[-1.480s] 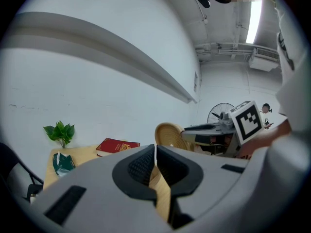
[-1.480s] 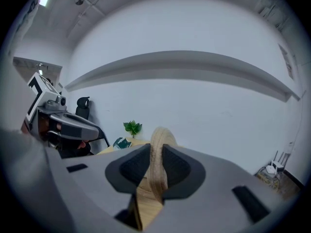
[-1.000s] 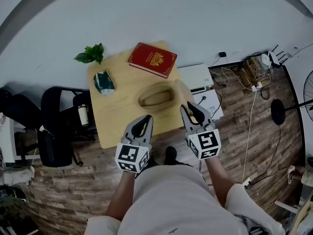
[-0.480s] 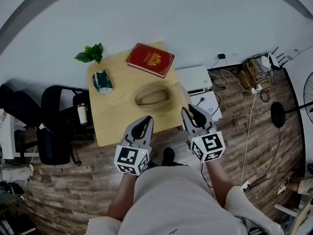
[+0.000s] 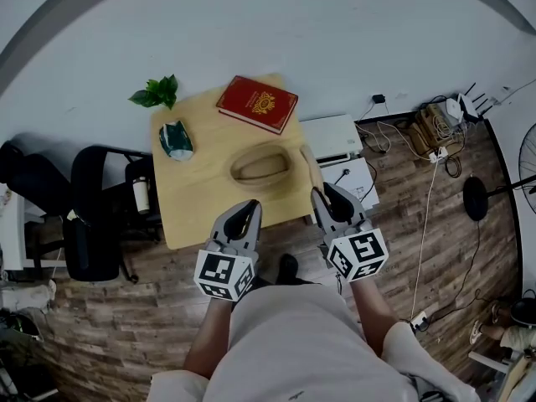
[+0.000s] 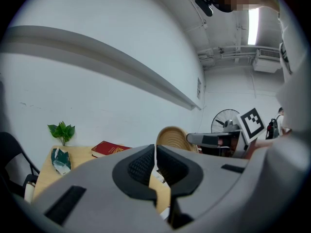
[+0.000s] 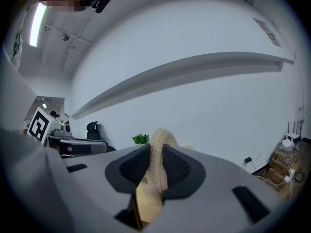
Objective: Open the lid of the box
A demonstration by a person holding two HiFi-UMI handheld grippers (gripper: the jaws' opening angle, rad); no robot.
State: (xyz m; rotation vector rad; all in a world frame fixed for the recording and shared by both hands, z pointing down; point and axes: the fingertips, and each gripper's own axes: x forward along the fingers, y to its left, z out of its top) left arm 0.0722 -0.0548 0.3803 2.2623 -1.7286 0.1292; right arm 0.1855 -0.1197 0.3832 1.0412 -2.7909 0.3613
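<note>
Box (image 5: 260, 164) sits mid-table (image 5: 197, 203), oval, top off. Lid (image 6: 171, 137) is off it, stood on edge just past the box's right end, rim pinched between the right gripper (image 7: 156, 153) pads.

Change over the last second: both grippers have eased back toward the person. The lid came along with the right one, so it now sits a bit further clear of the box. Grip looks the same. I'd call the opening done; what's left is parking the lid somewhere.

Left gripper (image 6: 155, 152): fingers pressed together, nothing in them, hanging near the table's front edge.

Contents: box interior reads as a bare pale hollow from the head view; looks empty.

Rest of table: book (image 5: 257, 103) and plant (image 5: 154, 91) at the back, packet (image 5: 177, 139) left, all well apart from the box.
</note>
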